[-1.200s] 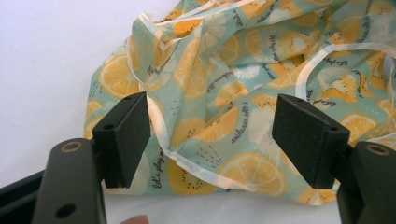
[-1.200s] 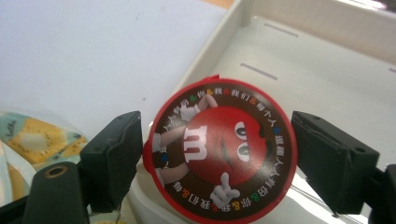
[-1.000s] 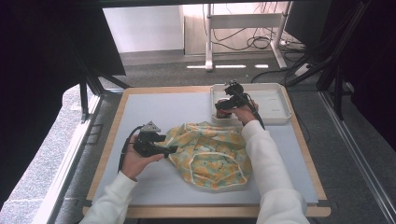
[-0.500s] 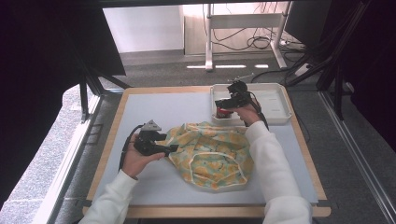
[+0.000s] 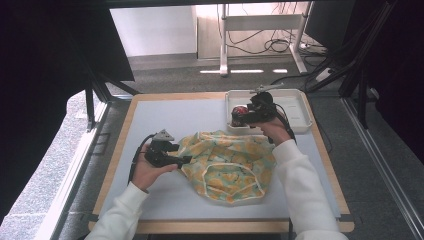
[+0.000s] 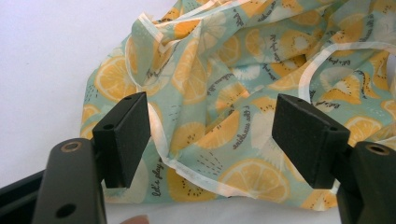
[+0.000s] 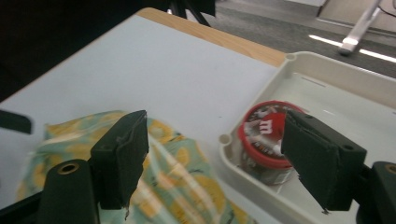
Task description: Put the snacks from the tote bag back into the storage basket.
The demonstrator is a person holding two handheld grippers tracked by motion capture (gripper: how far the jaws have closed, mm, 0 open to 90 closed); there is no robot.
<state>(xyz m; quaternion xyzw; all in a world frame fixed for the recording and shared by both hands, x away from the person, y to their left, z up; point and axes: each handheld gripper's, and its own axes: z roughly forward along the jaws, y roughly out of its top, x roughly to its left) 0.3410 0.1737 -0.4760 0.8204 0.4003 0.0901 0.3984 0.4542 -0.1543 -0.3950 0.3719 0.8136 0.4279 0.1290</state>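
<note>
A crumpled cloth [image 5: 227,167] printed with lemons and oranges lies in the middle of the white table mat [image 5: 165,112]. My left gripper [image 5: 186,160] rests at its left edge. In the left gripper view its jaws [image 6: 212,126] stand open, straddling the cloth's [image 6: 243,93] piped hem without pressing it. My right gripper [image 5: 239,117] hovers over the near left corner of the white tray [image 5: 300,112], above a red-lidded tub [image 5: 240,110]. It is open; its jaws [image 7: 215,140] have just been closing slightly, with nothing between them. The tub [image 7: 261,135] shows beyond them.
The tray [image 7: 336,79] sits at the mat's far right and holds the tub in its near left corner. The table's wooden rim [image 5: 117,145] frames the mat. Black stands flank the table, and a desk frame with cables [image 5: 260,35] stands beyond.
My right gripper has risen and drifted slightly right over the tray's corner. The left gripper and the cloth have stayed put.
</note>
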